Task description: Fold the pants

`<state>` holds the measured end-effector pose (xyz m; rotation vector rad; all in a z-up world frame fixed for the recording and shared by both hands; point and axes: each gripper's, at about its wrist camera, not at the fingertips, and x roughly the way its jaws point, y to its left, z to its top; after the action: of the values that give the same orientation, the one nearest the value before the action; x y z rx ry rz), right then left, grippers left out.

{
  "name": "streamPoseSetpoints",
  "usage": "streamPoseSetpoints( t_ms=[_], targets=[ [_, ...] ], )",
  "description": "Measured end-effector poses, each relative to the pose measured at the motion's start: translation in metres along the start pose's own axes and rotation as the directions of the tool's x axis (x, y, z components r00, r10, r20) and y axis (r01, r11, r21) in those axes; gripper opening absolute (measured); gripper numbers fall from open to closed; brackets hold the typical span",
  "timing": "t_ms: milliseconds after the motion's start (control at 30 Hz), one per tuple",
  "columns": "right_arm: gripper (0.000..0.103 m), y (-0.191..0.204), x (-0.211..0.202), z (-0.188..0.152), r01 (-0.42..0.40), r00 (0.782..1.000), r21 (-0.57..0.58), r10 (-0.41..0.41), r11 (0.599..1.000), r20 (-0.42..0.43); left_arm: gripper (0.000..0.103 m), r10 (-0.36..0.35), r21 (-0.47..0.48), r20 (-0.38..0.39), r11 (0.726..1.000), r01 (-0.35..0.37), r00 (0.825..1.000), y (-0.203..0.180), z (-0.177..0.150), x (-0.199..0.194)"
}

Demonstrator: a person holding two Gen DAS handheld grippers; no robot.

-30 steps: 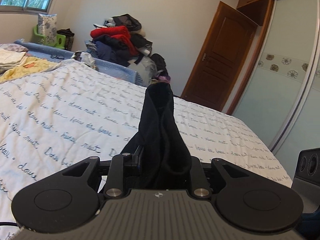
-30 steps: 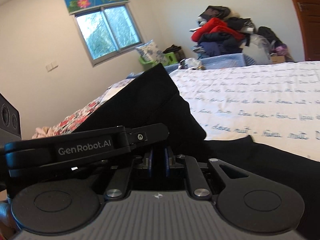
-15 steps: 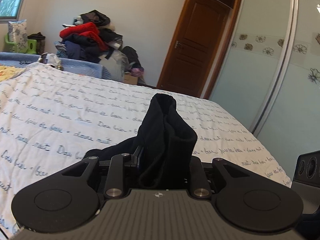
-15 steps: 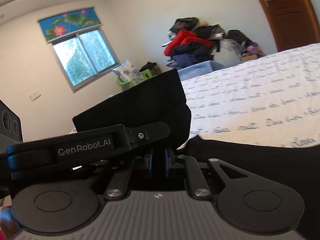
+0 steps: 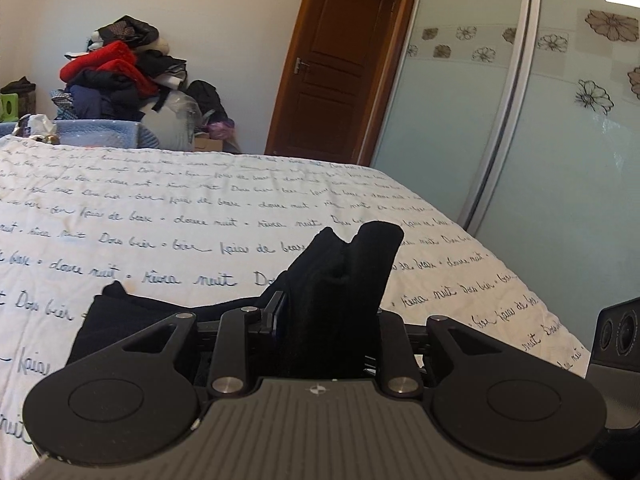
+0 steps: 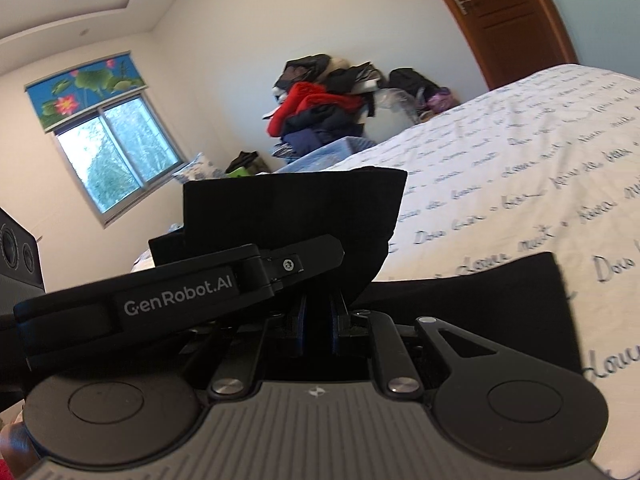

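White script-printed bedspread filled mid-frame; both grippers, left gripper and right gripper, clamped black pants, whose rest lay low beside them.

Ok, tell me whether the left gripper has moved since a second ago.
Yes. The left gripper, shut on the black pants, has swung right: the brown door slid from the frame's right toward its centre, and the window left the view.

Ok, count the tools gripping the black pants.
2. The left tool is clamped on a bunched end of the pants over the bed. The right tool pinches a flat folded edge nearer the window. Neither tool's fingertips are visible.
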<state>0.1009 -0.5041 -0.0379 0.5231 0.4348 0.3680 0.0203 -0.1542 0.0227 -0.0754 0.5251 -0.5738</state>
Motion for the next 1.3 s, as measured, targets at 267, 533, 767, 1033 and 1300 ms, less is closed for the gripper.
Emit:
streamPoseSetpoints(
  t_ms=[267,533,767,1033,1300],
  targets=[
    [0.012,-0.031,-0.010,-0.008,0.032,0.999,0.049,-0.033,0.998,0.020,0.029,-0.026,0.036,-0.028,0.999,0.027,0.999,-0.022,-0.011,0.020],
    [0.012,-0.060,-0.021,-0.017,0.066,0.998,0.088,-0.068,0.994,0.011,0.031,-0.048,0.053,-0.077,0.997,0.052,0.996,-0.036,-0.024,0.037],
    [0.012,-0.068,-0.027,-0.020,0.080,0.997,0.095,-0.082,0.992,0.011,0.031,-0.058,0.065,-0.092,0.996,0.065,0.994,-0.043,-0.028,0.041],
    [0.013,-0.075,-0.035,-0.024,0.135,0.991,0.095,-0.135,0.986,-0.016,0.038,-0.083,0.084,-0.152,0.992,0.096,0.985,-0.052,-0.035,0.054],
    [0.028,-0.086,-0.060,-0.024,0.285,0.958,0.037,-0.283,0.958,-0.042,0.075,-0.226,0.095,-0.186,0.964,0.247,0.956,-0.063,-0.038,0.044]
  ],
)
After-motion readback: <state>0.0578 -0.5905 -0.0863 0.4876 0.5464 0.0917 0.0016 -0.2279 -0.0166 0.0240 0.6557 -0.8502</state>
